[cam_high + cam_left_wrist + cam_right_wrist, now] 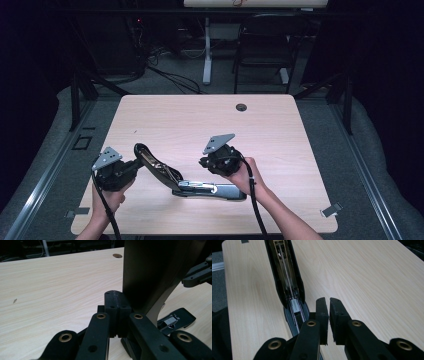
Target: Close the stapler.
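Observation:
A black stapler lies swung open on the pale wooden table (pixel 200 120). Its base (pixel 215 191) rests flat near the front edge, and its upper arm (pixel 155 165) slants up and to the left from the hinge. My left gripper (pixel 136 166) is shut beside that arm, pads together with nothing between them. In the left gripper view the arm (pixel 150 272) rises dark just right of the left gripper (pixel 117 297). My right gripper (pixel 204 162) hovers over the base, shut, with a thin slit between its pads and nothing in it. In the right gripper view the stapler's staple channel (pixel 287 277) runs away to the left of the right gripper (pixel 329 302).
A round cable hole (pixel 241 107) sits near the table's far edge. Beyond the table stand a black chair (pixel 265 45) and a white desk leg (pixel 206 50), with cables on the floor. The person's forearms come in over the table's front edge.

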Demonstrator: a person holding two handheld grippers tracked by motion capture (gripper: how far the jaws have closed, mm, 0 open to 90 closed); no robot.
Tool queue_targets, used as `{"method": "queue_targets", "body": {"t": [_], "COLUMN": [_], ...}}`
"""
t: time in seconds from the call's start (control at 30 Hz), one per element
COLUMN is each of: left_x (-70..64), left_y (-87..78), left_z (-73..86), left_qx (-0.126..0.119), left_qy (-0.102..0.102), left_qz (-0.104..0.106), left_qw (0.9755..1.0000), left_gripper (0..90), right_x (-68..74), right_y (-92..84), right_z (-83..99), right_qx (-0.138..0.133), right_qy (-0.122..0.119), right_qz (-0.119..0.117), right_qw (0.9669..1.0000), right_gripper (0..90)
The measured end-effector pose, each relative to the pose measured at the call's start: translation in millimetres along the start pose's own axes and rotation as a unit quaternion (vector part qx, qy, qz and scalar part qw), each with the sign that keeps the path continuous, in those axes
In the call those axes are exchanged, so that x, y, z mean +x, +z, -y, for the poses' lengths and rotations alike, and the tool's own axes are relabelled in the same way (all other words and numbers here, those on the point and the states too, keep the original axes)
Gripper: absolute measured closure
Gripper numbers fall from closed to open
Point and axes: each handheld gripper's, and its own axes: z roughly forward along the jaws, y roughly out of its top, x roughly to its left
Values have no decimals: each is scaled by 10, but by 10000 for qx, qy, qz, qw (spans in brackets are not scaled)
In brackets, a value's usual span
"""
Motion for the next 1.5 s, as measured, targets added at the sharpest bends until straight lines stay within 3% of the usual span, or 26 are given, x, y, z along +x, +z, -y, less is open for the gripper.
{"method": "queue_targets", "body": {"t": [0.5,1.03,1.17,1.3,1.33,1.37,1.5], "left_x": [-127,-240,-289,-390,-417,-429,-416], "left_y": [159,326,403,513,531,541,590], "left_z": [-48,-61,-53,-7,2,5,26], "left_qx": [100,240,418,713,754,779,920], "left_qy": [301,532,646,834,901,933,866], "left_qz": [218,463,660,891,849,858,998], "left_qw": [9993,9972,9948,9900,9894,9889,9870], "left_gripper": [897,897,897,897,897,897,897], "right_x": [29,146,154,149,137,113,52], "right_y": [-47,-30,-42,-73,-80,-88,-117], "right_z": [-70,-172,-186,-188,-181,-160,-65], "right_qx": [-201,-279,-381,-584,-493,-492,-482], "right_qy": [11,-200,-192,-118,-141,-106,39], "right_qz": [-29,-117,-150,-175,-95,-177,-259], "right_qw": [9998,9993,9990,9981,9986,9986,9985], "right_gripper": [875,874,880,883,884,884,884]}}
